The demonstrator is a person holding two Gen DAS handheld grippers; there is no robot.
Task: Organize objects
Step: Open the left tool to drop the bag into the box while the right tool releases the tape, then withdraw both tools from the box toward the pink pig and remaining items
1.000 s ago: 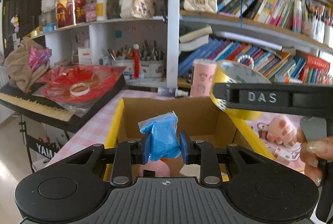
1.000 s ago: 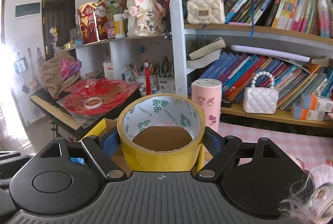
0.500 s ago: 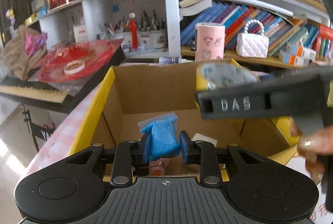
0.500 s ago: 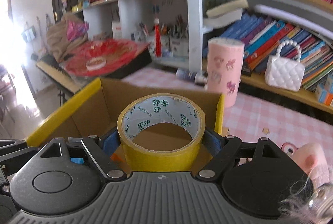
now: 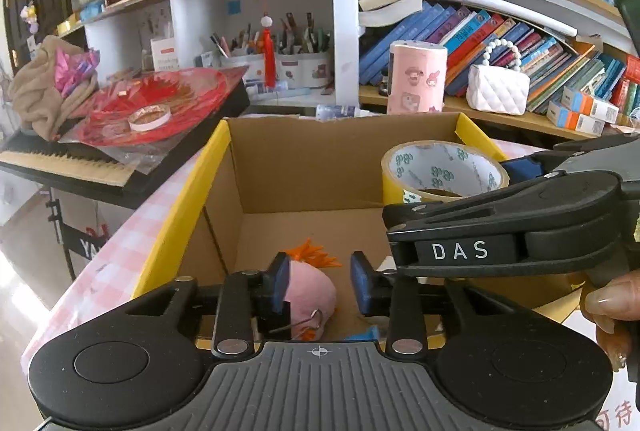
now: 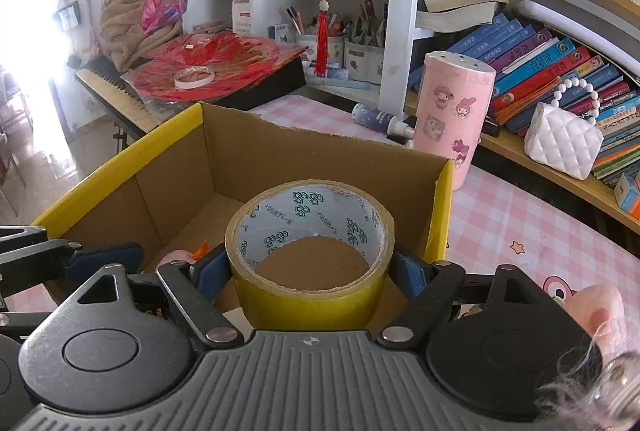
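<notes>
An open cardboard box (image 5: 304, 167) with yellow rims stands on the pink checked table; it also shows in the right wrist view (image 6: 248, 155). My left gripper (image 5: 318, 281) is open and empty over the box. A pink plush toy (image 5: 310, 293) with orange tuft lies on the box floor below it, and a bit of the blue bag (image 5: 370, 333) shows beside it. My right gripper (image 6: 308, 271) is shut on a yellow tape roll (image 6: 310, 263) and holds it over the box's right side; the roll shows in the left wrist view too (image 5: 442, 171).
A pink cartoon canister (image 6: 454, 115) stands behind the box, with a small bottle (image 6: 378, 119) lying by it. A white quilted purse (image 6: 562, 139) sits on the low shelf. A keyboard with a red fan and white tape ring (image 5: 150, 115) is at left. Bookshelves fill the back.
My left gripper has opened and the blue bag has dropped into the box. Both grippers have moved lower over the box; the right one still holds the tape roll.
</notes>
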